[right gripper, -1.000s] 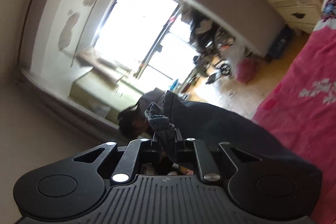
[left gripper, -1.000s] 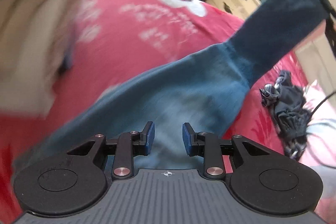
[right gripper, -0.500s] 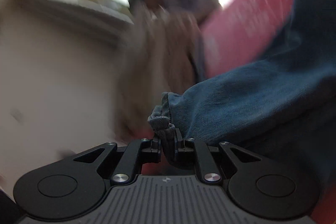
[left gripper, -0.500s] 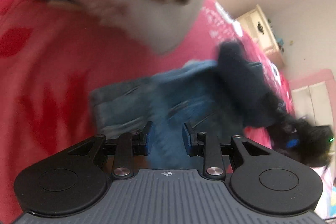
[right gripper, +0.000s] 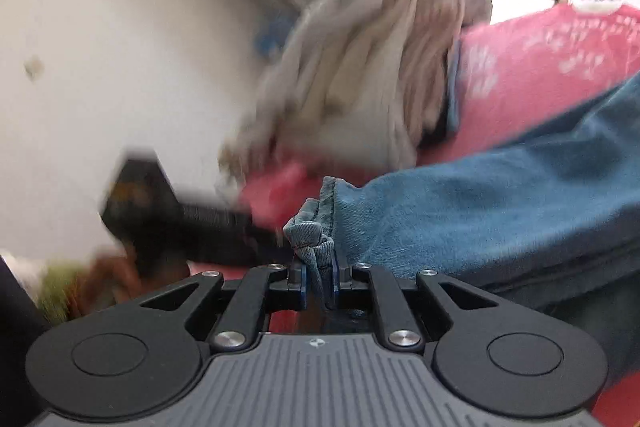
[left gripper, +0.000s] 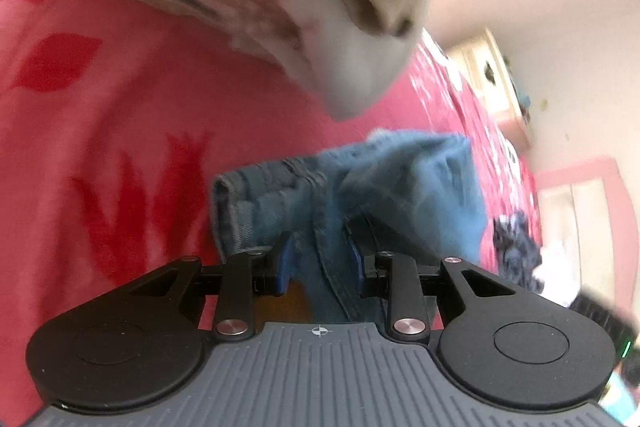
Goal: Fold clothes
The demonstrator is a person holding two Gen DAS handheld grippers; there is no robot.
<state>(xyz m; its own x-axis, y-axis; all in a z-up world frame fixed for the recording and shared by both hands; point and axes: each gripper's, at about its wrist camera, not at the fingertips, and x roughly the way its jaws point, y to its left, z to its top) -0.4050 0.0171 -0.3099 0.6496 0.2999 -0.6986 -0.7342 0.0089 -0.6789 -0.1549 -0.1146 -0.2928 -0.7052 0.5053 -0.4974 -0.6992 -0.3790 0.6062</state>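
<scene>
We have one pair of blue jeans (left gripper: 404,183) spread over the pink bed cover (left gripper: 100,147); in the left wrist view the denim runs from between the fingers out toward 1 o'clock, bunched and doubled on itself. The right hand-held gripper (right gripper: 320,281) is clamped tight on a crumpled hem or corner of the jeans, its blue pads pressed against a wad of denim, with the cloth stretching off to 3 o'clock. The left hand-held gripper (left gripper: 320,261) stands with its jaws parted about halfway; a seamed strip of the jeans lies between them, but the pads do not press on it, so we judge it has no hold.

Denim of this kind we expect to be fairly heavy and soft but thick, with little slip and nothing fragile. It will sag under its own weight and hold a crease well. Stitched edges, meaning hem, waistband and side seam, seem the best places to take hold, since the doubled cloth gives the pads something firm.

By count: two hand-held grippers, one pair of jeans, one pale beige garment (left gripper: 320,7) blurred at 12 o'clock in the left wrist view and at 12 to 1 o'clock in the right, and one dark crumpled garment (left gripper: 516,247) at 3 o'clock on the bed. Whether the pale bundle is one piece or several, we cannot tell. One cream dresser (left gripper: 486,75) stands at 2 o'clock.
</scene>
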